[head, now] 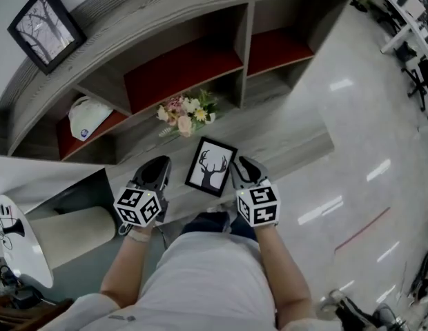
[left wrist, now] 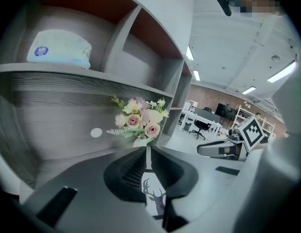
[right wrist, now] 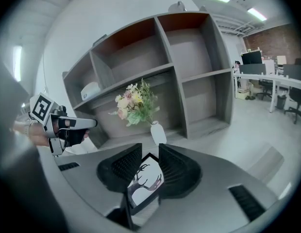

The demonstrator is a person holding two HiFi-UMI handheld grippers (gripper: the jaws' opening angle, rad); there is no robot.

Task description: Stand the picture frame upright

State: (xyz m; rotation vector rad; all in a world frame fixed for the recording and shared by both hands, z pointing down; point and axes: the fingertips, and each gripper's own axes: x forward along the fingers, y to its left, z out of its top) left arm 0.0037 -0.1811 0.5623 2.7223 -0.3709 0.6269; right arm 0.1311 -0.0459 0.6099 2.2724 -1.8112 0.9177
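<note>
The picture frame (head: pixel 211 165), a black-edged deer print, is near the front edge of the shelf unit's lowest board (head: pixel 286 131). It is just in front of the flowers (head: pixel 188 114) and between the two grippers.

The left gripper (left wrist: pixel 148 153) has its fingers (left wrist: pixel 125 171) drawn together to a hairline. The print runs up into that line from below, seen almost edge-on, so they look pinched on the frame. In the head view, though, a strip of board shows between this gripper and the frame's left border, which leaves that grip hard to confirm.

The right gripper (right wrist: pixel 149 152) has its fingers (right wrist: pixel 178 171) parted. The frame's upper corner stands in the gap, and neither pad visibly presses it.

The fingers hide the frame's foot in both gripper views, so I cannot tell whether it rests on the board.
</note>
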